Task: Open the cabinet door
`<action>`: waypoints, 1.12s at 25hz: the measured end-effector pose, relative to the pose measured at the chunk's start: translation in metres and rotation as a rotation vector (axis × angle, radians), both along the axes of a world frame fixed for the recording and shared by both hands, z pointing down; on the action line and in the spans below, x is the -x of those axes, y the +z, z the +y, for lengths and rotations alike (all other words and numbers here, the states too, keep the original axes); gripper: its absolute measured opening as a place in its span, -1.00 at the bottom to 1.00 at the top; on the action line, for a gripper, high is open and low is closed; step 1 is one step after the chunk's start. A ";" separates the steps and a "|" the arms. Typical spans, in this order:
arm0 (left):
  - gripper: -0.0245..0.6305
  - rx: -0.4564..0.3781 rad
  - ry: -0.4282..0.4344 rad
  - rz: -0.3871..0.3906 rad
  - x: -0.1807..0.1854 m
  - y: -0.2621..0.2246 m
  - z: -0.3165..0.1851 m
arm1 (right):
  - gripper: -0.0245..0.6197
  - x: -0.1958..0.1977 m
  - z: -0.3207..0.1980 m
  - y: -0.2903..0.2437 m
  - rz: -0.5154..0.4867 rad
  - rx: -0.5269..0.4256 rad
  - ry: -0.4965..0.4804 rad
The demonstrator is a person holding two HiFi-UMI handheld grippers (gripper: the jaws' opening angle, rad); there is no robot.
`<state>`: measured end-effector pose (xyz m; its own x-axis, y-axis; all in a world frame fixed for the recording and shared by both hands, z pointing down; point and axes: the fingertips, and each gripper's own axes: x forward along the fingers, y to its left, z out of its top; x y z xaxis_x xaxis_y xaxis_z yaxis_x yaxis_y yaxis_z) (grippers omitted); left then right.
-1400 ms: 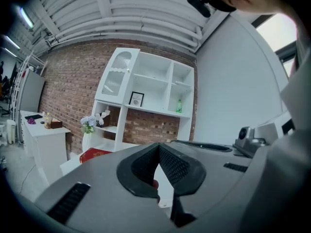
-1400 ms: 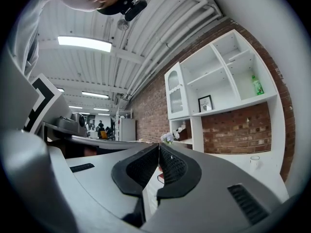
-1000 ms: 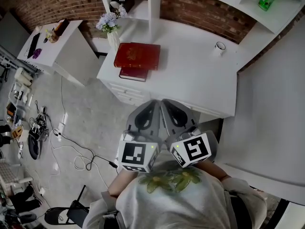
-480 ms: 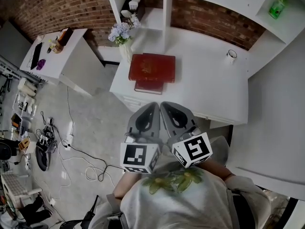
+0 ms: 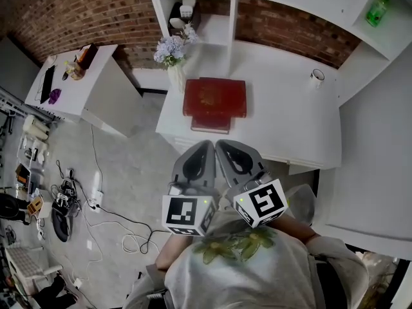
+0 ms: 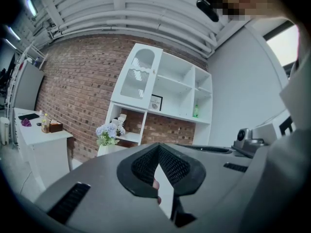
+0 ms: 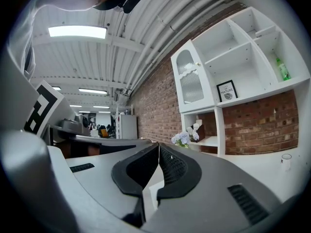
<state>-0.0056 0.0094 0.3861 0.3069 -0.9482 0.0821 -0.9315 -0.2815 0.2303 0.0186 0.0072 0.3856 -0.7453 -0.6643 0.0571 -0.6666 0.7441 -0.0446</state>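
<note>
Brought closer to the cabinet door (image 6: 138, 75) than a second ago, as shown by the desk (image 5: 283, 118) and red books (image 5: 214, 98), now lower in the head view. Shut, upright, glass-fronted with an arched pane, at the top left of the white shelf unit (image 6: 182, 89), above the flowers (image 6: 107, 132) at the desk's far left. Well apart from both grippers: ahead and higher, long axis vertical. Left gripper (image 5: 206, 145) and right gripper (image 5: 219, 144) side by side near the desk's near edge, level, fingers clenched on nothing. Neither plainly nearer. Probably a reach forward and up next; handle side not legible.
</note>
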 end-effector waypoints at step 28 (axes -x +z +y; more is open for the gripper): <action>-0.90 -0.060 0.073 -0.022 0.037 -0.026 -0.125 | -0.85 0.037 -0.124 -0.024 -0.070 -0.009 0.027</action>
